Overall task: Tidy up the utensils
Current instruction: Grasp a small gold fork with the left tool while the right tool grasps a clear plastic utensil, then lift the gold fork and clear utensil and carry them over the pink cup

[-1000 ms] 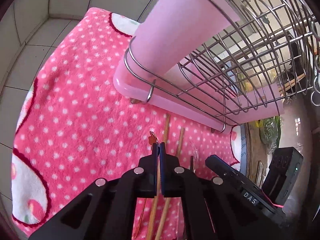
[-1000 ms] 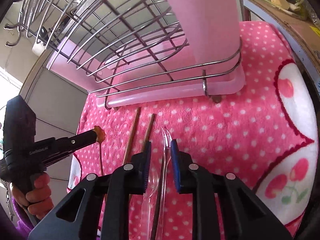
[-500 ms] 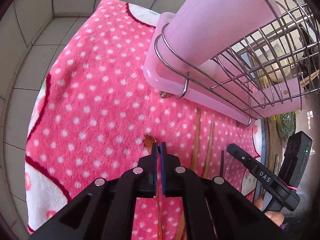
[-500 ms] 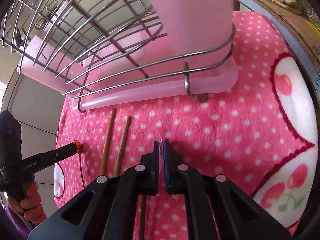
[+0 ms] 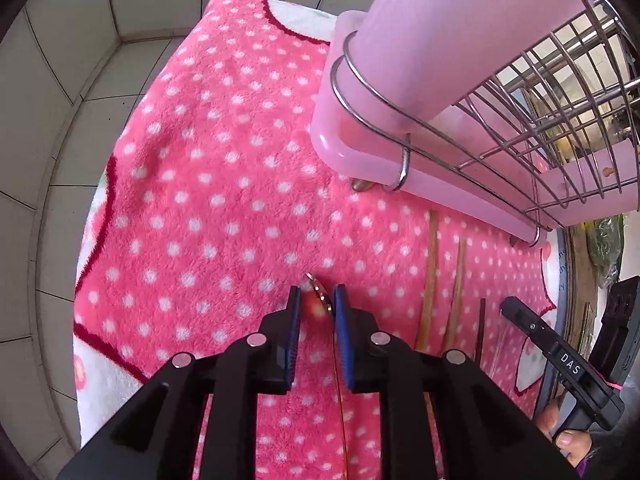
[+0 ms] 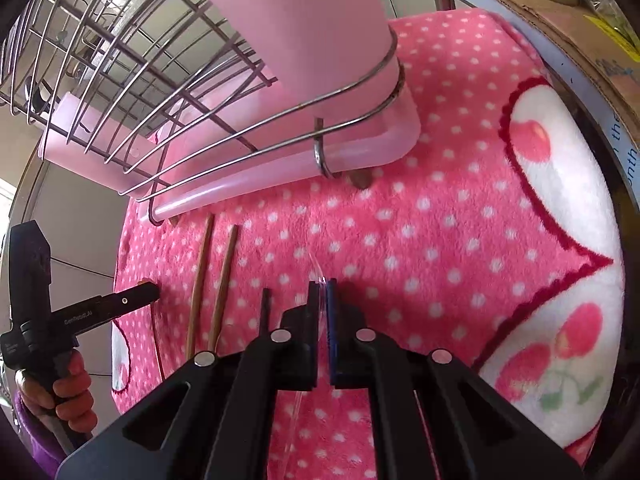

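Note:
My left gripper (image 5: 317, 303) is open, and a thin gold-coloured utensil with a reddish ornament (image 5: 320, 300) lies between its fingers on the pink dotted cloth (image 5: 208, 208). My right gripper (image 6: 322, 294) is shut on a clear plastic utensil (image 6: 317, 276), held low over the cloth. Two wooden chopsticks (image 6: 212, 280) and a dark stick (image 6: 265, 312) lie on the cloth between the two grippers; the chopsticks also show in the left wrist view (image 5: 444, 280).
A wire dish rack (image 5: 540, 128) on a pink tray (image 5: 448, 196) with a tall pink utensil cup (image 5: 452, 28) stands at the far side of the cloth. Grey tiled wall (image 5: 80, 60) lies to the left. A cardboard box (image 6: 560, 20) sits at the right.
My left gripper has opened, releasing the gold utensil onto the cloth to the left of the chopsticks. My right gripper closed on the clear utensil and carried it rightward.

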Motion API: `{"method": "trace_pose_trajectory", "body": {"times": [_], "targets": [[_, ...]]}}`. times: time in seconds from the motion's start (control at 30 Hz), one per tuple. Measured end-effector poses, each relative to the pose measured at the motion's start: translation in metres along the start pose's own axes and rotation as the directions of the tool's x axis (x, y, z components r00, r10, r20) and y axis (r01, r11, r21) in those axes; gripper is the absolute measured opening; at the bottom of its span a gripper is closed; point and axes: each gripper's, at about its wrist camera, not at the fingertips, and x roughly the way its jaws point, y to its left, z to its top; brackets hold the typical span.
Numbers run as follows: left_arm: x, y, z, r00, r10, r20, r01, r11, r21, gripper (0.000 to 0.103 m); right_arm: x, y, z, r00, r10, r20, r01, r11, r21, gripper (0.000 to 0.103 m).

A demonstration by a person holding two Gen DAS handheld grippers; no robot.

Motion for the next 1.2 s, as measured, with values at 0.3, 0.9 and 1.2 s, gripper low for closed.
{"method": "trace_pose_trajectory", "body": {"times": [0.3, 0.9, 1.2], "targets": [[-0.007, 0.007, -0.002, 0.999, -0.034, 0.027, 0.034, 0.999, 0.019, 0.005, -0.004, 0.001, -0.003, 1.0, 0.016, 0.017, -0.016, 1.0, -0.001, 0.004], [-0.115, 0.003, -0.035, 0.908, -0.199, 0.369, 0.16, 0.978, 0.135, 0.003, -0.095, 0.006, -0.019, 0.959, 0.041, 0.28, -0.023, 0.998, -0.065, 0.004], [-0.163, -0.009, -0.034, 0.837, -0.279, 0.47, 0.219, 0.959, 0.179, 0.003, -0.161, 0.025, -0.012, 0.885, 0.068, 0.461, -0.012, 0.992, -0.123, 0.004]]}}
